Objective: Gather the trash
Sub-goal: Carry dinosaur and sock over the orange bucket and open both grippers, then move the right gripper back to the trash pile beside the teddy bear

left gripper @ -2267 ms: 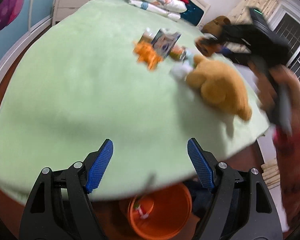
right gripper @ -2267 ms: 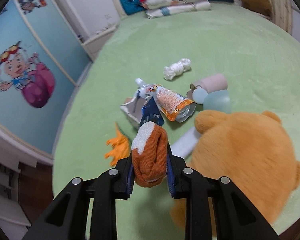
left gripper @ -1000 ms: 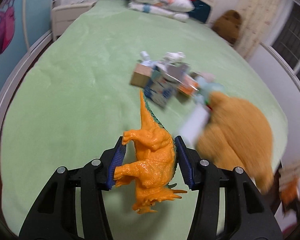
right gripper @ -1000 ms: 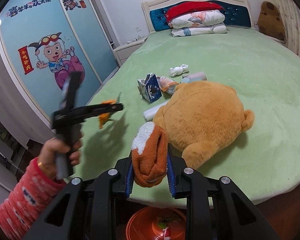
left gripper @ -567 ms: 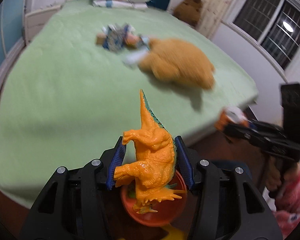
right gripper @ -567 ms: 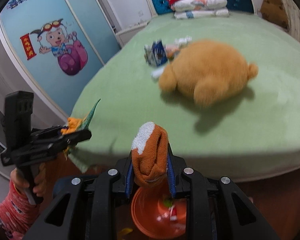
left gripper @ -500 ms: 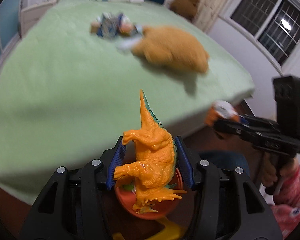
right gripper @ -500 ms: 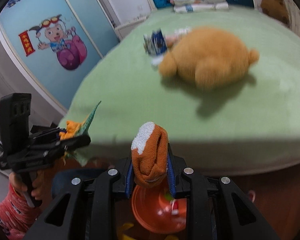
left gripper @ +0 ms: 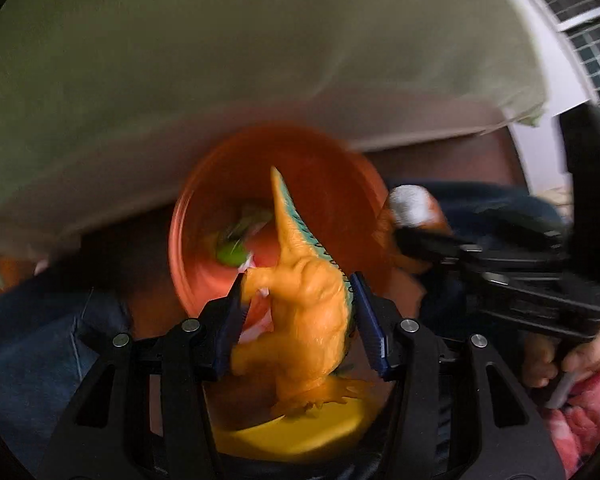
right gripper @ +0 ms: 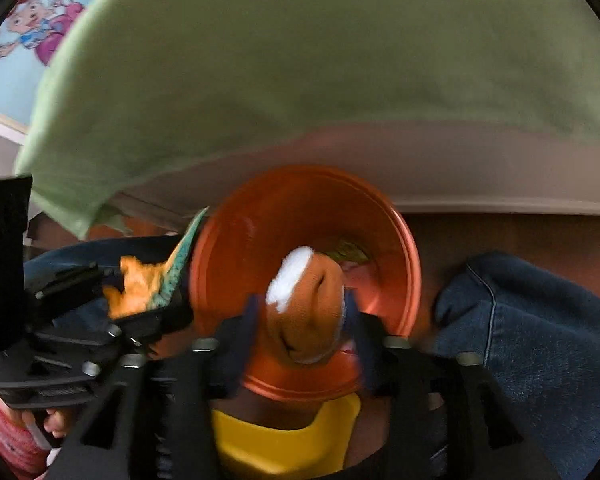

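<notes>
Orange dinosaur toy (left gripper: 300, 300) sits clamped in my left hand-held gripper (left gripper: 300, 320) over the orange bin (right gripper: 404, 240). My right hand-held gripper (right gripper: 304, 328) has just been opening; the orange sock (right gripper: 304, 300) hangs loose between its parted jaws above the bin, below the bed's green blanket (right gripper: 300, 60).

The bin (right gripper: 404, 248) stands on the floor just before the bed (right gripper: 320, 60), whose cover overhangs behind it. Scraps (left gripper: 232, 254) lie in the bin. A knee (right gripper: 540, 320) lies right of it. The left gripper (left gripper: 300, 312) holds the dinosaur (left gripper: 304, 300) at the bin's left rim; the right gripper (right gripper: 304, 320), jaws just parted, has the sock (right gripper: 304, 304) between them over the bin's mouth.
</notes>
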